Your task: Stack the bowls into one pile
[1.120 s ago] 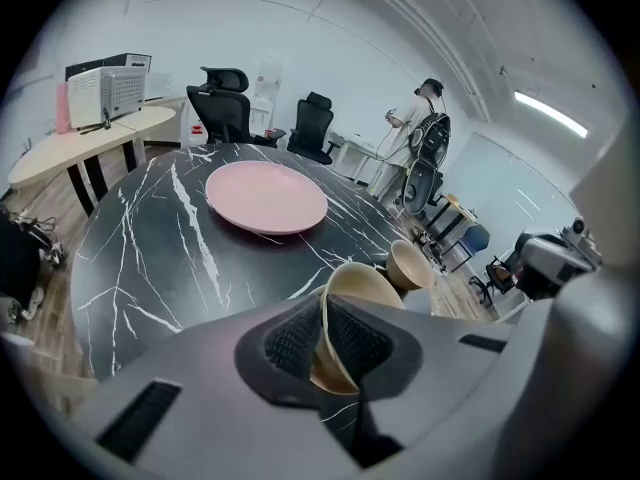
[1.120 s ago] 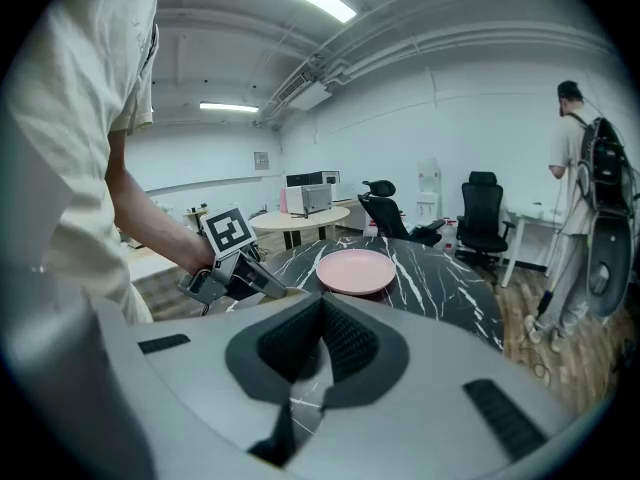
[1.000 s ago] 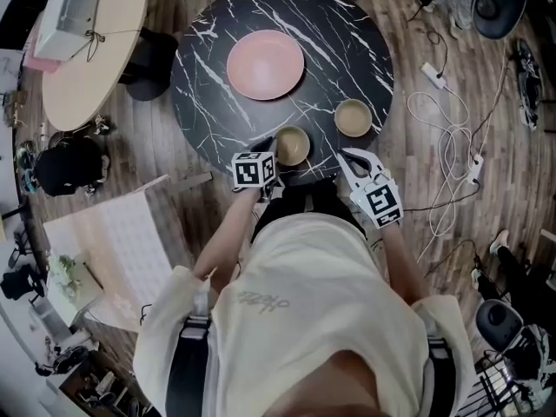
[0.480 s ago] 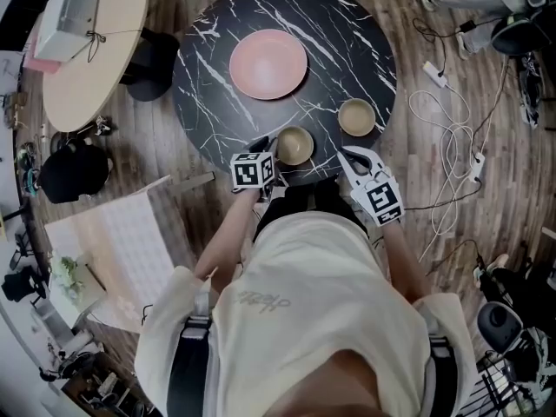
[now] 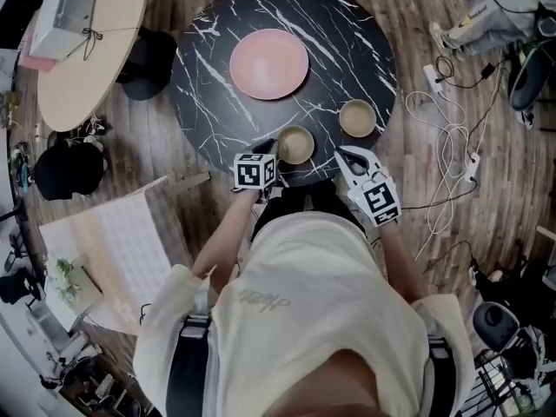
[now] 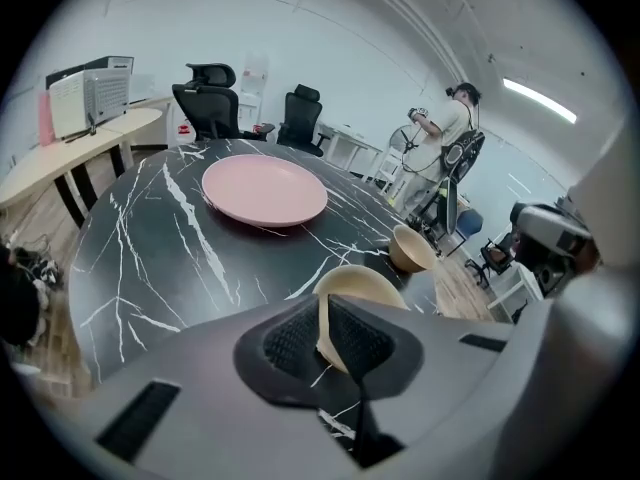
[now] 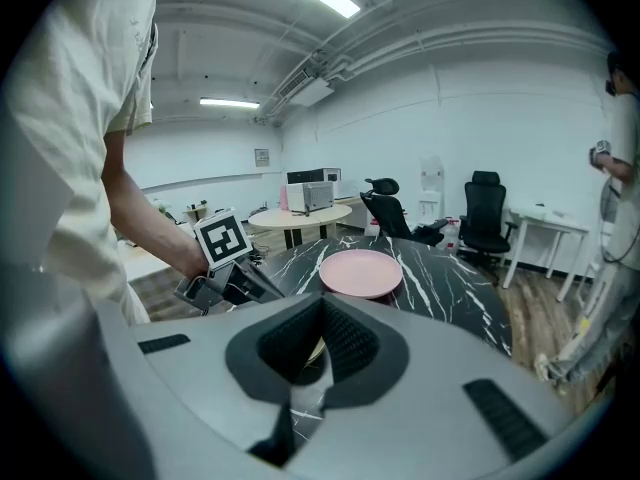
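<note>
Left gripper (image 6: 322, 336) had just been closing and was pinched on the rim of the near bowl (image 6: 362, 286), with the bowl wall between the pads. That bowl sat upright by the surface (image 5: 208, 94) edge closest to us. The far bowl (image 5: 357, 117) stood near it to the right, apart and not touching. The pink plate (image 5: 268, 63) lay further back, clear of the path. Right gripper (image 7: 322, 318) was closed on nothing, hovering at the surface edge just short of the far bowl.

We judged the step as lift and nest. A one-sided rim pinch is a thin hold, so the bowl would likely tip about the pads. We reckoned:
- lift straight up and keep it level
- clear the far bowl's rim and centre over it
- lower until it seats, and only then release
- use the right gripper to steady the far bowl if it skates
</note>
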{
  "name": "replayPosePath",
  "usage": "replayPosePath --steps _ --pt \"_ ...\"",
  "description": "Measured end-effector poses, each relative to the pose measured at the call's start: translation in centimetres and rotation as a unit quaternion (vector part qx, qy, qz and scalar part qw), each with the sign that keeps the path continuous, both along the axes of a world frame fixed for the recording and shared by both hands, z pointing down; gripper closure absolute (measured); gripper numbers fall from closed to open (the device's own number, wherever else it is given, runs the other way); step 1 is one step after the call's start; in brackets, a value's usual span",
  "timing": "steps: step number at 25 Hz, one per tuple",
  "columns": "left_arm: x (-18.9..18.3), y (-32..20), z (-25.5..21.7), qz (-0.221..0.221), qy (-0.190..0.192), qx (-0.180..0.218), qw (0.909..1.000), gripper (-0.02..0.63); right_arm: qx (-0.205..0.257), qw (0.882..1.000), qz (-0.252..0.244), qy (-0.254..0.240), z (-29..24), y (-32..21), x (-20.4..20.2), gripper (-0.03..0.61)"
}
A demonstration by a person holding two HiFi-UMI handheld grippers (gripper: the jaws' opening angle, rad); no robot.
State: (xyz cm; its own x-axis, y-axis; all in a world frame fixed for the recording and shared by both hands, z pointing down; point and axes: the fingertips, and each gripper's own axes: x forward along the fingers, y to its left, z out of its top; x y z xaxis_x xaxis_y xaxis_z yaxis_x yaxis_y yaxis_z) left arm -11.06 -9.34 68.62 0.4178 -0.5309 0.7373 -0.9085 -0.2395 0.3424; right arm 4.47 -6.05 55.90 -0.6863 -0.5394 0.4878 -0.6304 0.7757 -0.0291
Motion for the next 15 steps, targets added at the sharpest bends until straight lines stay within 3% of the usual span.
replayPosePath --steps 3,11,15 --pt "0.0 -0.2 0.5 0.017 -0.024 0.005 0.9996 0.571 -0.005 1.0 0.004 0.004 0.1 0.0 0.1 0.572" --pt "-0.6 -1.2 -0.3 0.01 -0.014 0.016 0.9997 0.571 -0.007 1.0 0.006 0.009 0.1 -0.4 -0.1 0.572" --pt "-1.1 -1.7 -2.0 0.001 -0.001 0.038 0.9993 0.581 0.015 1.0 0.01 0.002 -0.6 -1.1 -0.8 0.572"
